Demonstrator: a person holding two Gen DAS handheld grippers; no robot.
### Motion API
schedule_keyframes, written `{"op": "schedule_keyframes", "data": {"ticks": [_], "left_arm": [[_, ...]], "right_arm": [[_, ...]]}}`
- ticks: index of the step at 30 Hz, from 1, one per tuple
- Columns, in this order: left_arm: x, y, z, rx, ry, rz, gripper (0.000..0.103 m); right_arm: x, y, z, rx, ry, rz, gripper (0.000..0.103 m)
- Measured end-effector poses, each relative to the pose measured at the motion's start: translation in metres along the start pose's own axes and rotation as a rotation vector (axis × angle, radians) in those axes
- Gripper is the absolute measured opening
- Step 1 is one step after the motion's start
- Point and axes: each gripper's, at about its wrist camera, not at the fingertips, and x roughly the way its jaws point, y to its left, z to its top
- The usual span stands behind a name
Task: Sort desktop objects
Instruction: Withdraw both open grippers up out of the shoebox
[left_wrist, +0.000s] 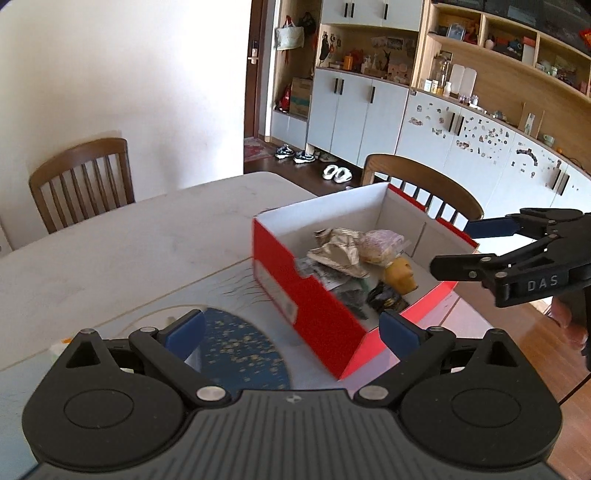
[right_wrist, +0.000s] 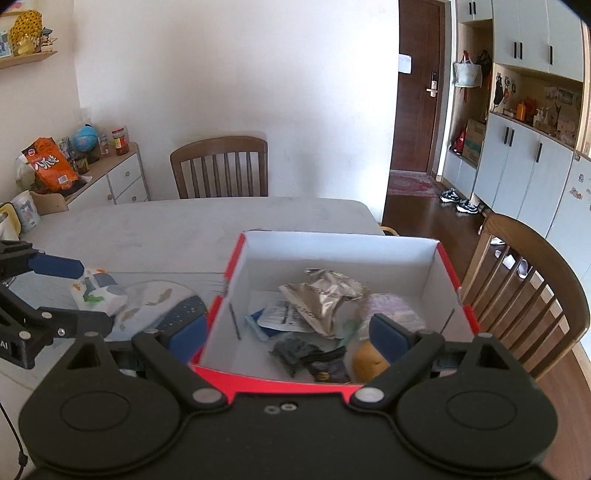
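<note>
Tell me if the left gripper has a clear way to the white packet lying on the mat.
Probably yes. The left gripper is open and empty, and the white packet lies between its fingers in the right wrist view, left of the red box. Nothing seems to block it, though depth is hard to judge.

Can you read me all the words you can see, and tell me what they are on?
"DAS" – on the side of the right gripper.
"AI" – on the left gripper; the rest is cut off.
White characters on the orange snack bag, label on the red box, packets inside: too blurred.
</note>
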Motion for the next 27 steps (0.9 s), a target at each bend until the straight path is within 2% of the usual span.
{"op": "schedule_keyframes", "data": {"ticks": [13,27], "left_arm": [[-0.027,0.074,-0.025,-0.057,-0.016,0.048,0.101],[-0.028,0.134,-0.050,-0.084,0.000,0.102,0.103]], "right_arm": [[0.004,0.075,-0.006,-0.009,-0.005,0.036,0.095],[0.027,0.147,-0.005,-0.069,-0.005,0.102,0.095]]}}
